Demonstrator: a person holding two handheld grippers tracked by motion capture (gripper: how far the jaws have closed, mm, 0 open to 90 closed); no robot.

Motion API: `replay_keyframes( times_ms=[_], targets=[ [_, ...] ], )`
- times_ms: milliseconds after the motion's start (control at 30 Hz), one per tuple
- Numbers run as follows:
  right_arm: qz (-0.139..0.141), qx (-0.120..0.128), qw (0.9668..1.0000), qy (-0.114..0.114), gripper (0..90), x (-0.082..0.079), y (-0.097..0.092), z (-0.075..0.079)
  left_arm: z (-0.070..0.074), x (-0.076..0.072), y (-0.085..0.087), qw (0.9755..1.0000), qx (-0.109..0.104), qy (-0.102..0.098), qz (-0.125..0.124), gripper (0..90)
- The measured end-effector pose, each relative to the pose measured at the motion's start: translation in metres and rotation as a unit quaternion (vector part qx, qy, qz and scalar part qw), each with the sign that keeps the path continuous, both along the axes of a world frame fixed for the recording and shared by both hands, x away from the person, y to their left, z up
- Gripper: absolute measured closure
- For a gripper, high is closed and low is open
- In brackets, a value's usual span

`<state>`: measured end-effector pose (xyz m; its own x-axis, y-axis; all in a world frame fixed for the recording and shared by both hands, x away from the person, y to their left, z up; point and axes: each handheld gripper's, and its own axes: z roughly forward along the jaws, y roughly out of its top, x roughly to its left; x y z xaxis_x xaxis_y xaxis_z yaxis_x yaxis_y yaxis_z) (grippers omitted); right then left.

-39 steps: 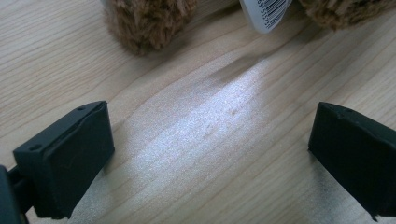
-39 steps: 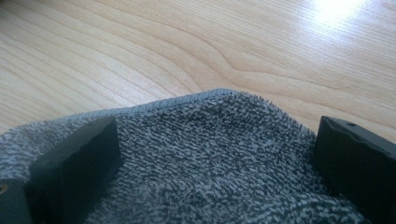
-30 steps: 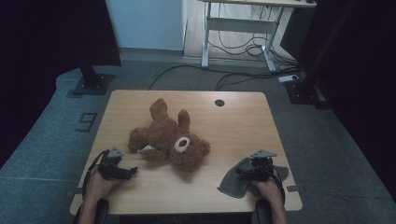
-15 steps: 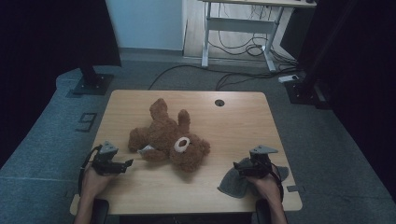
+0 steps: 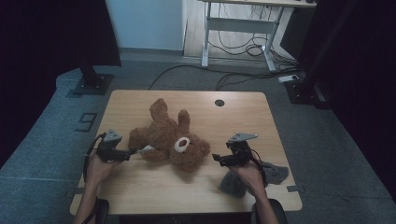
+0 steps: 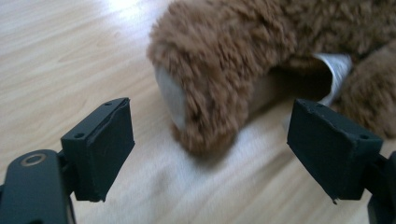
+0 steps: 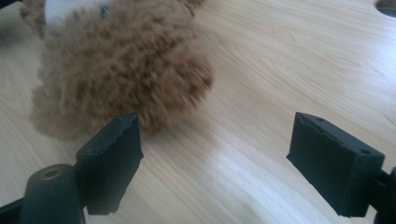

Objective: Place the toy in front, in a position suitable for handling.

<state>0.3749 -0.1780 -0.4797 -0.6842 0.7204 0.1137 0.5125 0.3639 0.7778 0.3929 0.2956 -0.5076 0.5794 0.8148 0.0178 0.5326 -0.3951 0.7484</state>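
Now, left gripper (image 5: 132,151) level at the teddy bear (image 5: 170,140), jaws wide, just narrowed, paw (image 6: 201,100) framed between but untouched. Bear sprawled mid-table (image 5: 140,191), ready for a grab from 2 sides. Right gripper (image 5: 216,158) likewise unclenched, closing in, nothing gripped. Grey cloth (image 5: 275,172) beneath that hand; carpet and cables beyond.

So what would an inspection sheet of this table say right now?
Surface: wooden table, round hole near the far edge.
Job's things: brown teddy bear lying mid-table, white tag showing.
Clutter: grey cloth at the near right corner.
Grippers: left gripper open beside the bear's limb; right gripper open, apart from the bear; both have just been closing slightly with nothing between the jaws.
Cables: several on the floor beyond the table.
Surroundings: grey carpet, second desk frame behind.
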Motion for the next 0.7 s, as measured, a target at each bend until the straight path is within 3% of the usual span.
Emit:
replay_keyframes(
  times_ms=[167,333,500,600,700],
  targets=[
    [0.022,0.005,0.9997,0.002,22.3,0.012,0.016,0.0,-0.001,0.016,-0.005,1.0,0.001,0.004,-0.005,13.3],
    [0.038,0.008,0.9991,0.019,24.8,0.026,0.027,-0.008,-0.003,0.029,-0.01,0.9997,0.004,0.01,-0.02,10.7],
    [0.057,0.0,0.9979,0.032,27.0,0.038,0.037,-0.018,-0.01,0.042,-0.013,0.9991,0.012,0.027,-0.032,12.1],
    [0.08,0.024,0.9955,0.045,38.2,0.044,0.036,-0.022,-0.016,0.046,-0.015,0.9981,0.005,0.032,-0.052,15.7],
    [0.094,0.042,0.9927,0.063,54.5,0.045,0.033,-0.024,-0.019,0.047,-0.019,0.9972,0.009,0.03,-0.068,27.3]
  ],
)
